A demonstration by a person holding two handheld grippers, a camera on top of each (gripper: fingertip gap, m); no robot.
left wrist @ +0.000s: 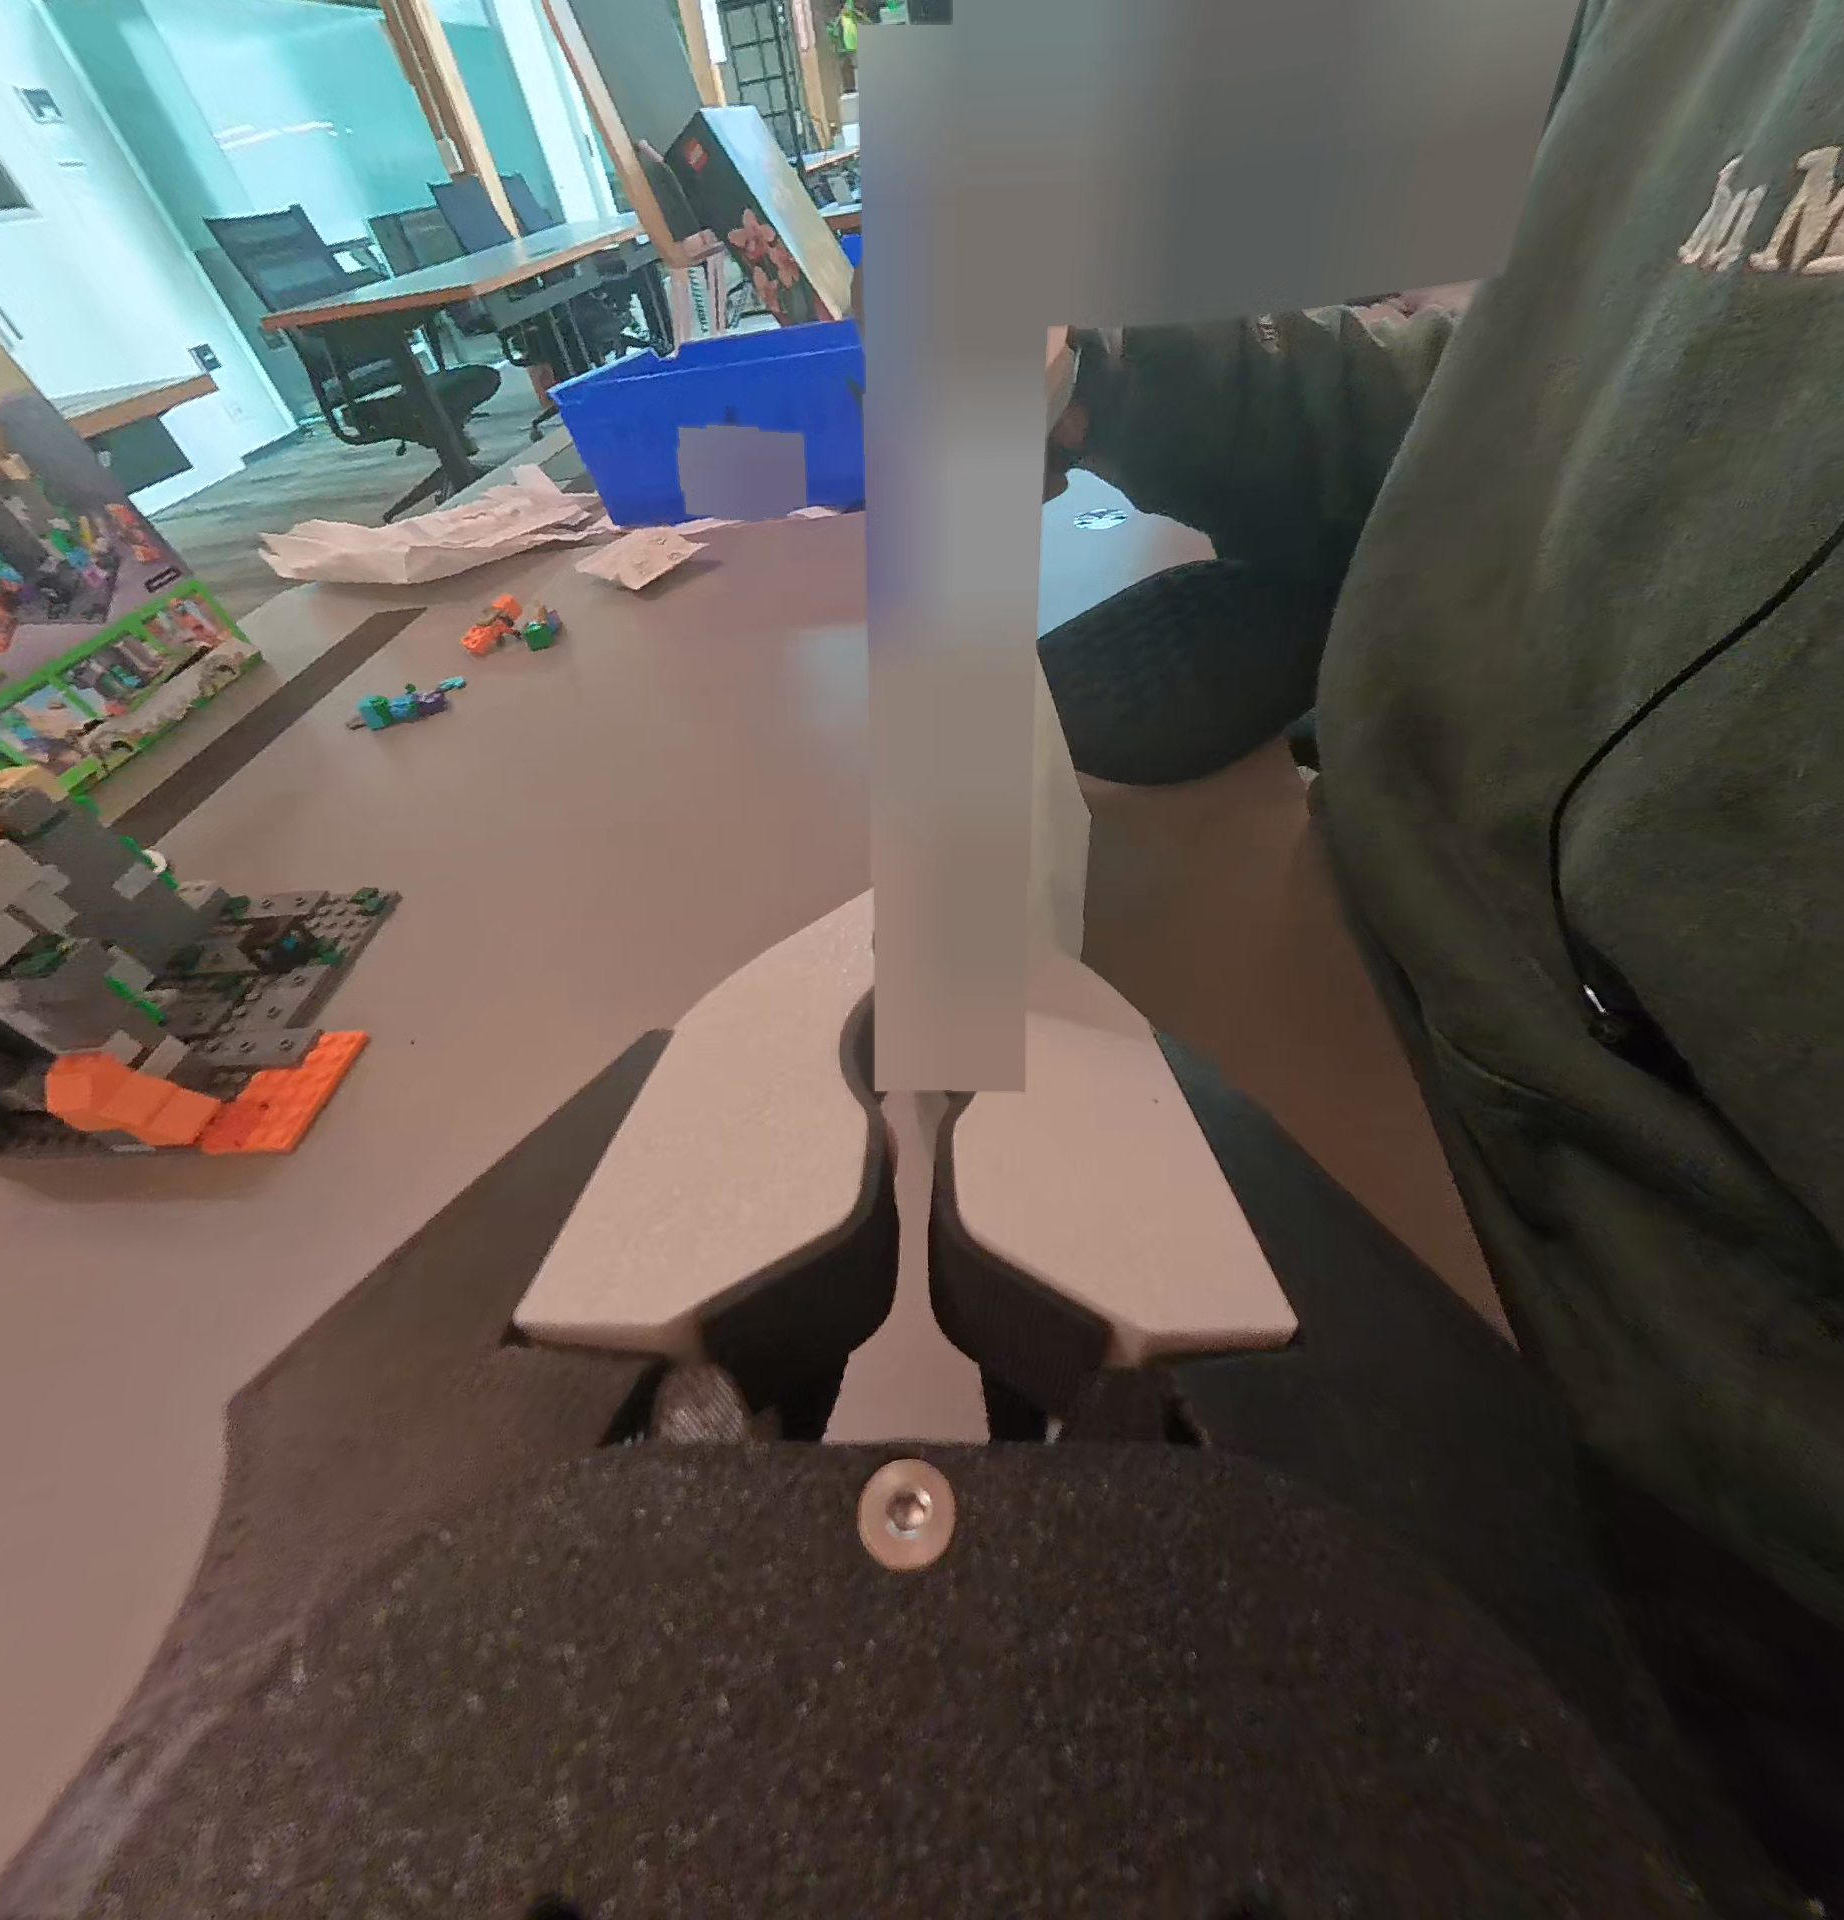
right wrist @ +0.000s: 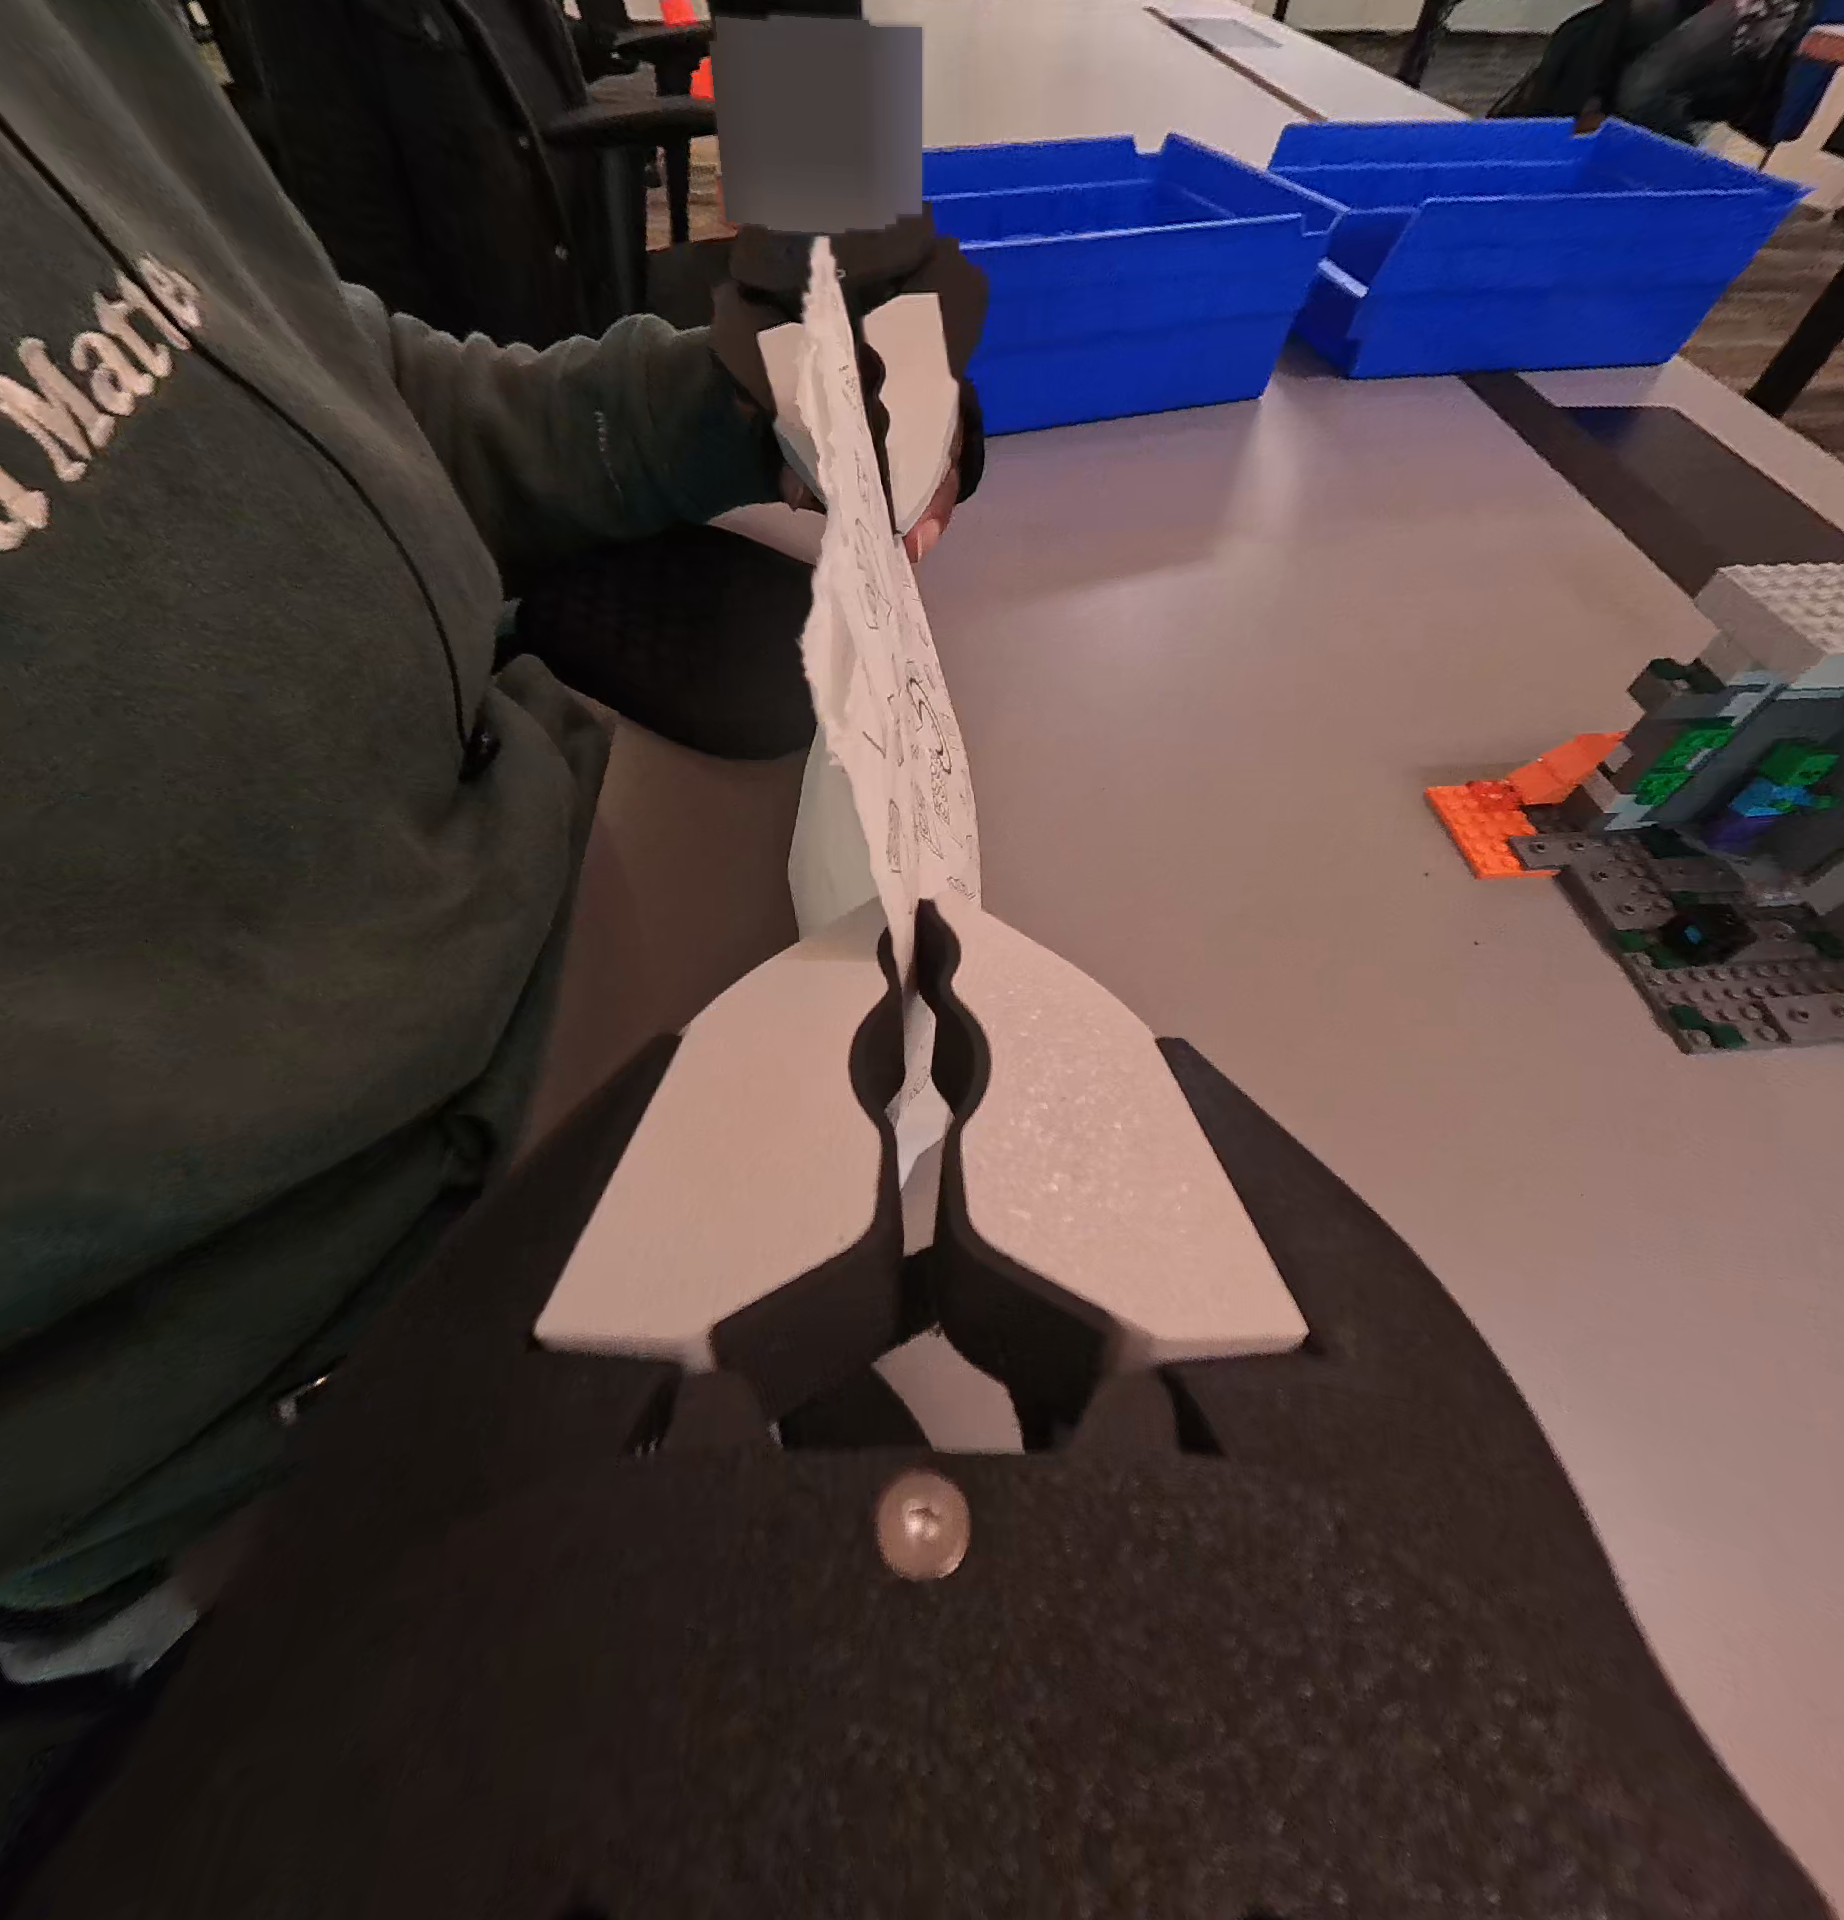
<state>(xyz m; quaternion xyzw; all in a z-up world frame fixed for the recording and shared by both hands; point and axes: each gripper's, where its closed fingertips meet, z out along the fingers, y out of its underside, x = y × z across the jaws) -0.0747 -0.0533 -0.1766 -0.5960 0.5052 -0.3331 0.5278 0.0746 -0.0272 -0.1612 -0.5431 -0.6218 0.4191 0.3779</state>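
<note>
My right gripper (right wrist: 913, 961) has its pads pinched onto the near end of a white paper bag (right wrist: 902, 727) printed with black drawings. The bag stretches away from me, edge-on and taut, to my left gripper (right wrist: 864, 416), whose fingers (right wrist: 913, 405) clamp the far end. In the left wrist view a blurred patch covers that gripper's tips (left wrist: 913, 1049), but what shows of the fingers lies pressed close, a sliver of white between them. The bag hangs above the grey table (right wrist: 1261, 675), just in front of the person's green sweatshirt (right wrist: 222, 727).

Further right, well apart from the grippers, sits a grey brick model (right wrist: 1749, 810) with an orange plate at its edge. Two blue bins (right wrist: 1136, 291) stand at the far side of the table. In the left view, loose coloured bricks (left wrist: 502, 623), crumpled white paper (left wrist: 430, 535) and a green-edged toy box (left wrist: 97, 644) lie beyond the model.
</note>
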